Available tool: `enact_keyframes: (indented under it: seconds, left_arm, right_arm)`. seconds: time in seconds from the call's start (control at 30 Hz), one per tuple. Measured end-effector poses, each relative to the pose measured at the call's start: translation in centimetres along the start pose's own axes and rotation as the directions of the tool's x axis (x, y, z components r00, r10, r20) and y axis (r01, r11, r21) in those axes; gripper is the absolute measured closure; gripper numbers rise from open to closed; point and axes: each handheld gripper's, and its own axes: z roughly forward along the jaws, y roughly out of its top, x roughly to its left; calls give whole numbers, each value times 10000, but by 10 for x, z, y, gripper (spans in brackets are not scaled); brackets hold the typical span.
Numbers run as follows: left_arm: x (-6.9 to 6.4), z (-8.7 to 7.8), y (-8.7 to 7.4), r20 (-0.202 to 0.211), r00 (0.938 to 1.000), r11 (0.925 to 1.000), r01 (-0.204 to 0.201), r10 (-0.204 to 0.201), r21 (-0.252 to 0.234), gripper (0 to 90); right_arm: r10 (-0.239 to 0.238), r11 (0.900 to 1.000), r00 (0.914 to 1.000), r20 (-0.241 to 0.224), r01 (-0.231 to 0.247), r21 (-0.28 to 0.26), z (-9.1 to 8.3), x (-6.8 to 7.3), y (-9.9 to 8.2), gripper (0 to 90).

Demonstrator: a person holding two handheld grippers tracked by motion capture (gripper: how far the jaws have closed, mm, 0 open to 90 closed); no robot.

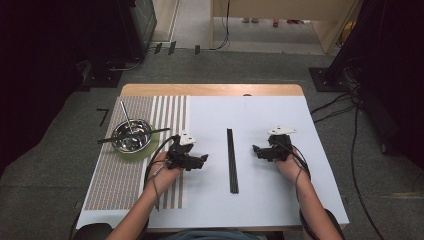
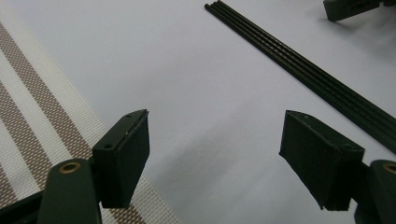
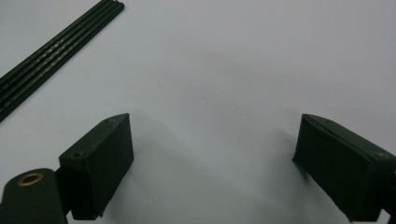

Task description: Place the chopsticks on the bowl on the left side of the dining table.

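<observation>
A: Where are the chopsticks [image 1: 232, 160]?

B: They lie flat in the middle of your white sheet [image 1: 250, 115], bundled side by side, running straight away from you, right between your two grippers. Neither one touches them.

A: And my left gripper [image 1: 202, 161]?

B: Its jaws stand wide apart with nothing between them, low over the sheet just left of the chopsticks, beside the edge of the striped mat [image 1: 120, 170].

A: The right gripper [image 1: 256, 150]?

B: Your jaws there are spread too, empty, over bare sheet, with the chopsticks off to their left.

A: Anything else out there?

B: A steel bowl [image 1: 132, 135] sits on a green plate [image 1: 131, 152] on the mat, with utensils resting across the bowl.
</observation>
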Motion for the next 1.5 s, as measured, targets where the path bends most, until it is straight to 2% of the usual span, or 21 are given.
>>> enact_keyframes:
  seconds: [0.1, 0.47, 0.7, 1.5]
  left_arm:
    - [-1, 8, -2, -214, 9996, 9998, -195, 195, -23, 243]
    - [-9, 24, -8, -369, 9972, 9978, -655, 652, -71, 241]
    - [-12, 32, -11, -281, 9979, 9982, -592, 590, -94, 237]
    - [-14, 35, -10, -144, 9983, 9984, -568, 567, -82, 224]
  right_arm:
    - [2, 10000, 10000, 1, -2, -1, 0, 0, 0, 111]
    - [-1, 10000, 10000, -2, 1, 2, 0, 0, 0, 111]
    - [-7, 10000, 10000, 1, 7, 1, 0, 0, 0, 111]
    - [-12, 10000, 10000, 2, 12, -3, 0, 0, 0, 111]
